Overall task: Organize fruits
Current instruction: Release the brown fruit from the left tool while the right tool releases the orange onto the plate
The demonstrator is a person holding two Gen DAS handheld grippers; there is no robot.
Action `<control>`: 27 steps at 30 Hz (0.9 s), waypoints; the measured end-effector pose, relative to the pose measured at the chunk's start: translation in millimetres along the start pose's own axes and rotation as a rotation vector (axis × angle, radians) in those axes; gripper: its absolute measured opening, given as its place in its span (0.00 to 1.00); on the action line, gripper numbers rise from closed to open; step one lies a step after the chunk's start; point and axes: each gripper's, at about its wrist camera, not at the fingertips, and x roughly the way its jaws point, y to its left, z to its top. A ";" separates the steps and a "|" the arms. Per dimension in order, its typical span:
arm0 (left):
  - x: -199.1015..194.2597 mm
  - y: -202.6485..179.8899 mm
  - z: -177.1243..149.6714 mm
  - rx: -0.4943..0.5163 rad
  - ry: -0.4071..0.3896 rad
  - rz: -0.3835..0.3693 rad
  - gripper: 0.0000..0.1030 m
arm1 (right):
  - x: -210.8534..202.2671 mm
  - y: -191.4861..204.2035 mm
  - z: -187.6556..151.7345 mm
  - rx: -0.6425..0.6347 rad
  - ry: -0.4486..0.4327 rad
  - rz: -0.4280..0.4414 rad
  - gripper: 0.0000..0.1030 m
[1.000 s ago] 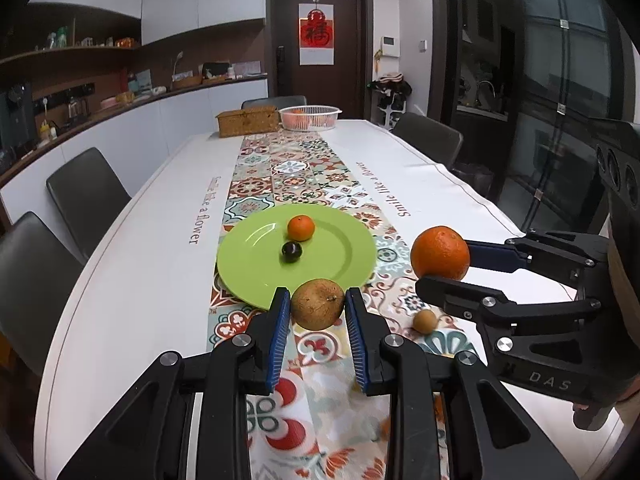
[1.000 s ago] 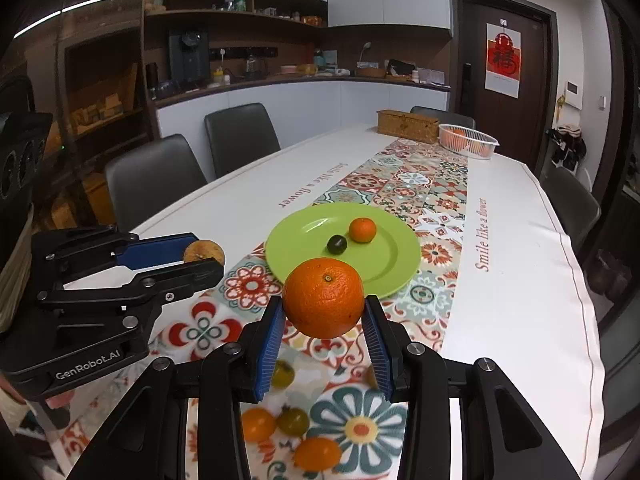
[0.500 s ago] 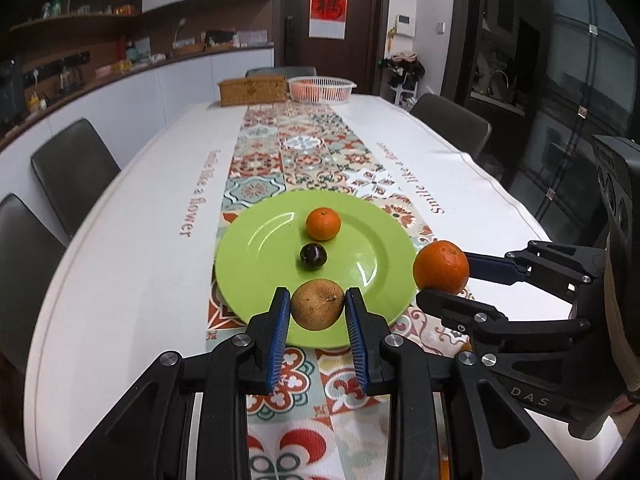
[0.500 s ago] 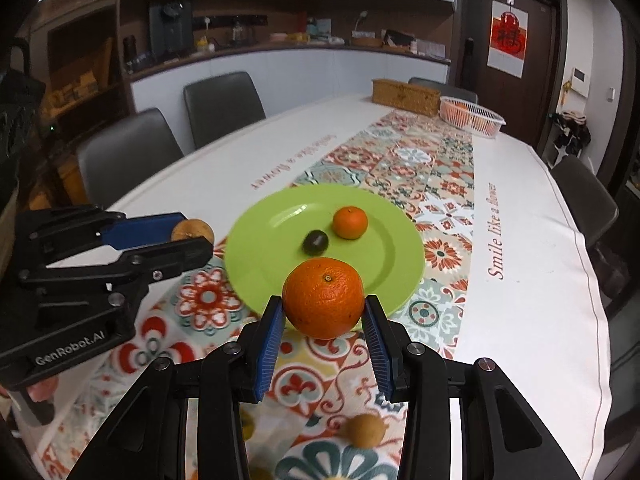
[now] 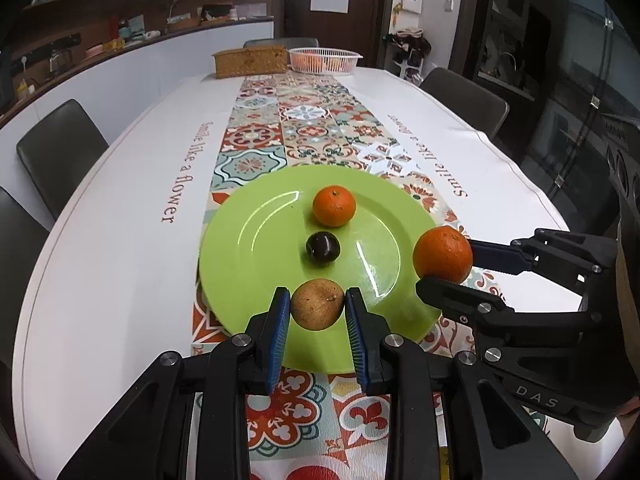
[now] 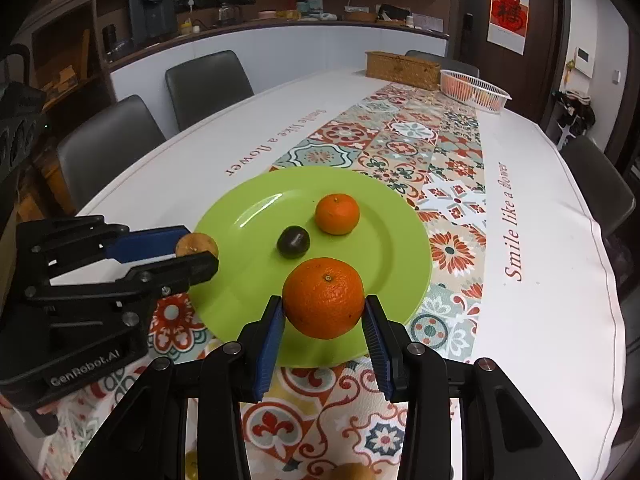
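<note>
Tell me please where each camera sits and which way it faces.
Left wrist: on the left gripper, looking down over its brown fruit to the green plate; right gripper at the right edge.
Right wrist: on the right gripper, behind its large orange; left gripper at the left edge.
Shared: plate, small orange, dark fruit, white basket.

"smile like a flower" runs along both sides of the tablecloth (image 6: 540, 240) (flanking the green plate (image 6: 248, 216)); "genrobot.ai" marks the left gripper (image 6: 197, 254), "das" the right gripper (image 5: 443, 270).
</note>
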 end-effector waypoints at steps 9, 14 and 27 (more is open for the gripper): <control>-9.8 1.1 -0.9 0.011 -0.025 0.035 0.38 | 2.1 -5.0 -1.3 0.020 -0.001 -0.011 0.41; -25.0 0.4 -4.7 0.019 -0.042 0.072 0.38 | -12.5 -5.3 -2.2 0.015 -0.033 -0.018 0.42; -100.2 -24.2 -16.5 0.042 -0.157 0.113 0.42 | -78.4 8.3 -23.2 -0.004 -0.138 -0.026 0.44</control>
